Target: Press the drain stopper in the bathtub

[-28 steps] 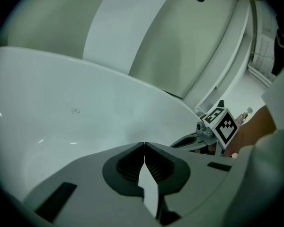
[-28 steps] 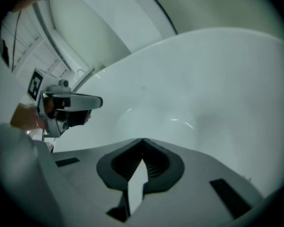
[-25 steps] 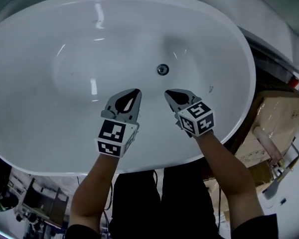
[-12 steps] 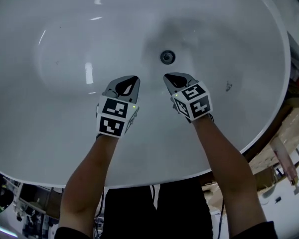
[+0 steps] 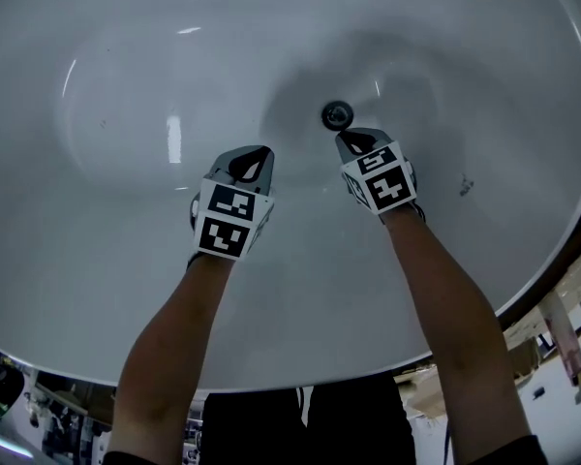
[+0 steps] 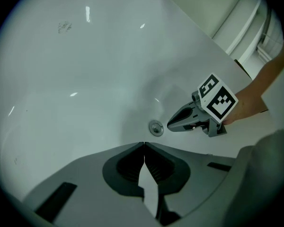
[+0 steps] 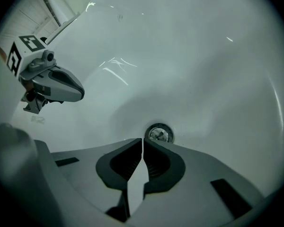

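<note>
Bathtub (image 5: pixel 107 260): white, glossy, oval basin that fills the head view, with light streaks on its floor and walls.

Drain stopper (image 5: pixel 336 115): round, metallic, set in the tub floor at a shaded dip, right of centre and toward the far end.

Right gripper (image 5: pixel 348 139): jaws closed, tips meeting with nothing between them. It holds nothing. In the right gripper view the tips sit just short of the stopper, whose near edge is partly covered by the right-hand jaw. The left gripper view shows the closed tip just beside the stopper, with a thin strip of tub floor between them, so no contact can be made out. A marker cube (image 5: pixel 380 178) sits at the rear, above a bare forearm.

Left gripper (image 5: pixel 260 151): jaws closed tip to tip, empty. It is held over bare tub floor to the left of the right gripper and farther from the stopper, touching nothing visible.
</note>
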The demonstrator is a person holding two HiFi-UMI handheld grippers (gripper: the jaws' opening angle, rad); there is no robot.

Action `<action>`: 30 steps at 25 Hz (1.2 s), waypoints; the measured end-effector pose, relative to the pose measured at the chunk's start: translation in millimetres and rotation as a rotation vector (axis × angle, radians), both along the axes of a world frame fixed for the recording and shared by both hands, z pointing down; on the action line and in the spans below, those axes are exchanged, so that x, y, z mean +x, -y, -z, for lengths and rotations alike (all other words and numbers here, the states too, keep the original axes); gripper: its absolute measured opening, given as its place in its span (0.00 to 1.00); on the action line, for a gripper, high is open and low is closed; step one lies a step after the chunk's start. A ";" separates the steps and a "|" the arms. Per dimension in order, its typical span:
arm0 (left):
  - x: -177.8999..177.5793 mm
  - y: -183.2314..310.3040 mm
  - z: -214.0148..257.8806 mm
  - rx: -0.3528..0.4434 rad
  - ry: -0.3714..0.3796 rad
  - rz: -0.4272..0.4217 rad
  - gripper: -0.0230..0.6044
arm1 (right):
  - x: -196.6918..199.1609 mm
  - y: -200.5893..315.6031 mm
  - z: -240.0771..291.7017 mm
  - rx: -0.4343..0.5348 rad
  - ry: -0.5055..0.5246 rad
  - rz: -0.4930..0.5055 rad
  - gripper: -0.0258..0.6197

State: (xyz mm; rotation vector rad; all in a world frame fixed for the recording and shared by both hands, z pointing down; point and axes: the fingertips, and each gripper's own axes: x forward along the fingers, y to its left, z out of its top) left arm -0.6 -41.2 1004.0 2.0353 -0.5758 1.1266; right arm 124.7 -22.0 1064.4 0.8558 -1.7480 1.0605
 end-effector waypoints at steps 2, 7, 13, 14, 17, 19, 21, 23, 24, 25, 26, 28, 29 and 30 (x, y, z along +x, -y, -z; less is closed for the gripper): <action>4.0 2.9 -8.3 -0.001 -0.006 0.000 0.07 | 2.5 4.0 -12.8 0.009 -0.010 0.009 0.08; 13.9 2.5 -22.4 -0.008 -0.019 0.029 0.07 | 7.8 7.8 -42.1 0.052 -0.070 0.091 0.06; 20.7 -3.2 -29.3 -0.023 -0.025 0.034 0.07 | 14.7 4.5 -60.9 0.035 -0.155 0.160 0.06; 21.1 -2.5 -29.9 -0.020 -0.025 0.030 0.07 | 14.7 5.0 -61.2 0.028 -0.167 0.184 0.06; 16.6 -1.2 -32.6 -0.018 -0.017 0.023 0.07 | 10.8 5.9 -60.7 -0.002 -0.203 0.267 0.07; 11.2 -0.4 -34.8 -0.026 -0.010 0.030 0.07 | 7.6 6.5 -59.8 -0.033 -0.218 0.300 0.07; 8.1 -0.5 -35.6 -0.035 -0.008 0.031 0.07 | 6.4 7.6 -59.0 -0.058 -0.228 0.319 0.07; 8.4 -3.5 -33.7 -0.038 -0.010 0.016 0.07 | 7.7 6.8 -58.0 -0.067 -0.240 0.336 0.07; 9.5 -5.7 -33.1 -0.038 -0.010 0.007 0.07 | 9.5 5.5 -58.6 -0.066 -0.249 0.342 0.07; 10.0 -8.0 -33.6 -0.037 -0.007 0.001 0.07 | 11.3 4.1 -59.8 -0.063 -0.260 0.346 0.07; 8.5 -10.1 -35.2 -0.036 -0.003 -0.001 0.07 | 11.8 2.9 -61.1 -0.058 -0.274 0.349 0.07; -4.5 -14.3 -40.6 -0.040 0.011 0.006 0.07 | 4.9 1.3 -63.4 -0.043 -0.303 0.353 0.07; -15.1 -16.7 -44.9 -0.046 0.019 0.012 0.07 | -2.6 0.5 -65.7 -0.038 -0.312 0.353 0.07; -26.3 -18.9 -51.0 -0.055 0.025 0.018 0.07 | -11.1 0.1 -70.2 -0.040 -0.313 0.351 0.07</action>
